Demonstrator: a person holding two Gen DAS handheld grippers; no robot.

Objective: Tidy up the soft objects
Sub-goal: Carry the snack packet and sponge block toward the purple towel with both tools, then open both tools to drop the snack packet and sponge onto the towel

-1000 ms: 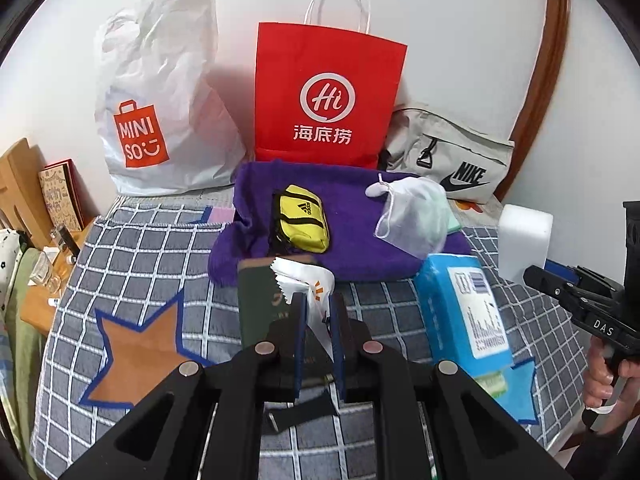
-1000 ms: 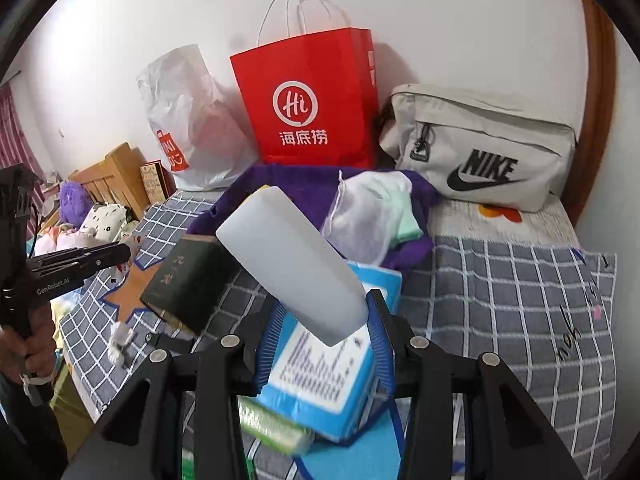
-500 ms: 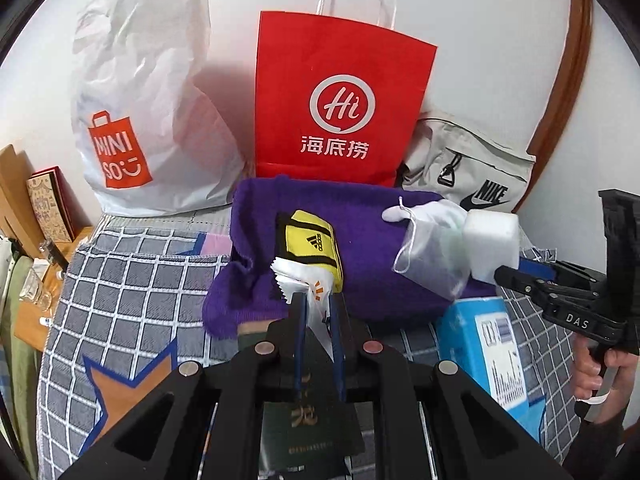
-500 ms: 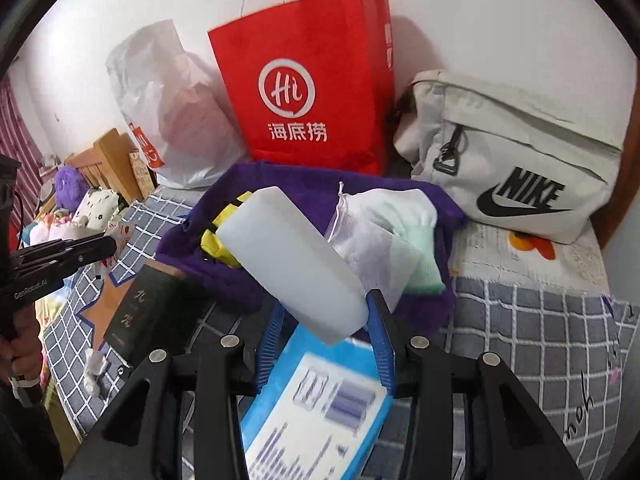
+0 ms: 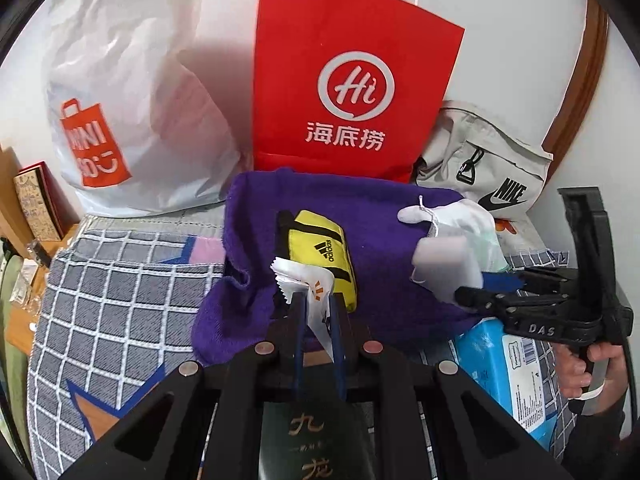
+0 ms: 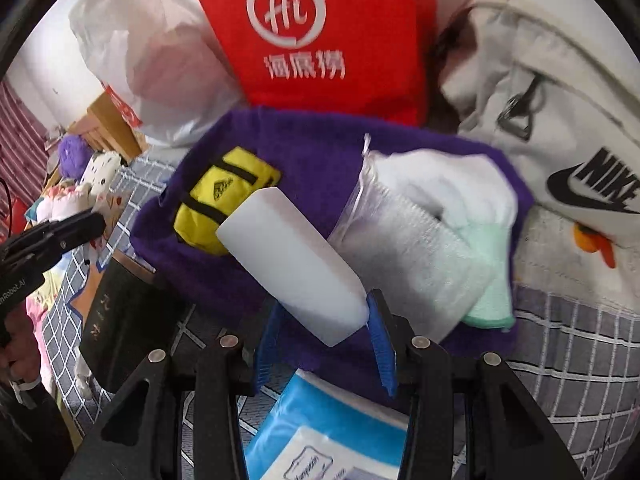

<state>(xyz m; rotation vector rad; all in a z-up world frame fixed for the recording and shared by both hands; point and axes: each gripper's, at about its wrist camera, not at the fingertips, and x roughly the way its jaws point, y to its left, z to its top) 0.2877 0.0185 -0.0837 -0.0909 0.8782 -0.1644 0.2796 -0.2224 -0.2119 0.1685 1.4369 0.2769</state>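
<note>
Sponge (image 6: 294, 264): white block over the purple towel (image 6: 320, 148), long axis running from the near right up to the far left, toward the yellow pouch (image 6: 218, 200).
Right tool (image 6: 324, 340): clamped on the sponge's near end.
Left tool (image 5: 318, 320): clenched on a white sachet (image 5: 308, 288), near the pouch.
Bed (image 5: 120, 300): checked cover under all.

A bed (image 5: 120, 292) covered in grey checked fabric is seen. On it a purple towel (image 5: 384, 216) is spread, with a dark green book (image 5: 312, 436) and a blue packet (image 5: 504, 364) laid in front. A red paper bag (image 5: 352, 80), a white plastic bag (image 5: 132, 92) and a grey Nike bag (image 5: 488, 168) are stood along the wall.
</note>
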